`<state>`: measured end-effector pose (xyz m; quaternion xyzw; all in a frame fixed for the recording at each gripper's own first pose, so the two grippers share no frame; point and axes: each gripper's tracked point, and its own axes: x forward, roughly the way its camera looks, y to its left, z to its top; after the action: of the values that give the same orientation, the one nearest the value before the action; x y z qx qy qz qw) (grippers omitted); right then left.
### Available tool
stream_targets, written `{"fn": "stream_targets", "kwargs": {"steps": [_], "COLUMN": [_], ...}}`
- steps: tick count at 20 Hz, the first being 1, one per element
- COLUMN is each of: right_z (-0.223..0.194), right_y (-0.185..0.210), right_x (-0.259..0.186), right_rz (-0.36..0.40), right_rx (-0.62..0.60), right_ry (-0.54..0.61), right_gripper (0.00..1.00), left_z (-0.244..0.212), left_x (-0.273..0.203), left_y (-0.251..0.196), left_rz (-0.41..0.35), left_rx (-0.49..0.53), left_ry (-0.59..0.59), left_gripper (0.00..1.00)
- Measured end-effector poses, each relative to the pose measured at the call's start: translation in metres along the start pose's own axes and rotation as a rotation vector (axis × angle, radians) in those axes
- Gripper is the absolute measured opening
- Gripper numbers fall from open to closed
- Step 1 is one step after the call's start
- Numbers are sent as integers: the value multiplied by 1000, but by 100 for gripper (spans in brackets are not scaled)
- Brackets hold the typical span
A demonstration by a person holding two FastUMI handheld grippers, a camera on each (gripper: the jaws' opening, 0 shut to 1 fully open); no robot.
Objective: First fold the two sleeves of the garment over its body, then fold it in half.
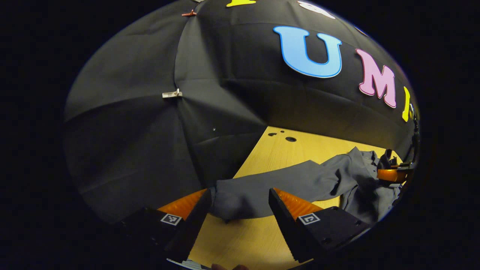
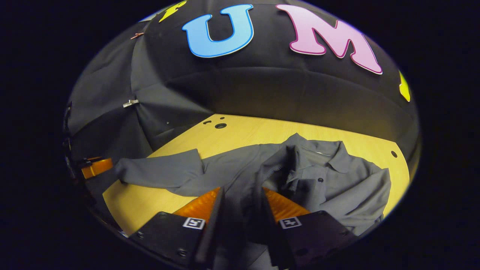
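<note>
A: Where the wooden table [image 2: 240, 135] meets the booth's black cloth wall [image 2: 262, 90], a grey button-up shirt [image 2: 337, 180] lies rumpled, collar [image 2: 333, 152] toward the wall, one long sleeve [image 2: 157, 170] stretched flat to the side.

B: Left gripper [image 1: 240, 204]?

A: Jaws spread wide. The sleeve's cuff end [image 1: 240, 198] sits between the fingertips, near the table's edge. Whether the left finger touches the cloth I cannot tell; the right one stands clear of any squeeze.

B: And the right gripper [image 2: 240, 202]?

A: Jaws narrow, a bunched fold of shirt cloth [image 2: 242, 202] between the two fingers. It looks pinched, but the contact itself is in shadow, so I cannot tell for sure.

B: Each seen by the other?

A: In the left gripper view, an orange finger sits in the rumpled body of the shirt at far right. In the right gripper view, an orange finger lies just beside the cuff at far left.

B: Other marks?

A: Round holes [image 2: 220, 125] in the tabletop near the wall; a metal clip [image 1: 171, 93] on the cloth seam.
</note>
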<state>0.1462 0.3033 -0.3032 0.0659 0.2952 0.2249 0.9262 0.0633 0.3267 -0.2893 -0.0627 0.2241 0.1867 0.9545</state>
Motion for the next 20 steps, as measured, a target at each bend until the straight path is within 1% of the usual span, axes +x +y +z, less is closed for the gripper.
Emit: {"fn": "stream_targets", "kwargs": {"steps": [1,2,3,5,7,9,12,15,16,17,18,19,20], "right_z": [8,16,24,35,37,34,22,11,10,7,6,4,2], "right_y": [1,0,-2,-5,-13,-23,-40,-50,-54,-58,-62,-68,-73], "right_x": [-11,-22,-35,-61,-86,-109,-143,-167,-174,-180,-187,-191,-195], "right_rz": [-6,-12,-21,-33,-50,-73,-127,-158,-169,-180,-191,-203,-211], "right_rx": [5,9,15,33,32,30,-14,-4,2,3,0,-1,0], "right_ry": [-16,-32,-48,-79,-88,-90,-73,-61,-60,-60,-59,-57,-55], "right_gripper": [59,85,81,84,85,85,86,87,87,87,87,87,87], "left_z": [-3,-7,-13,-22,-28,-38,-55,-70,-64,-70,-66,-66,-66], "left_x": [4,9,15,27,36,47,59,68,73,75,73,76,76], "left_y": [2,4,6,12,15,19,24,19,20,22,23,19,16], "left_rz": [4,9,16,39,50,65,76,67,64,72,71,52,37], "left_rx": [-7,-9,-7,-18,-30,-20,4,9,5,3,4,15,41], "left_ry": [13,23,44,78,107,141,221,290,257,269,246,251,249], "left_gripper": [97,97,97,97,97,97,97,96,96,99,95,97,80]}}
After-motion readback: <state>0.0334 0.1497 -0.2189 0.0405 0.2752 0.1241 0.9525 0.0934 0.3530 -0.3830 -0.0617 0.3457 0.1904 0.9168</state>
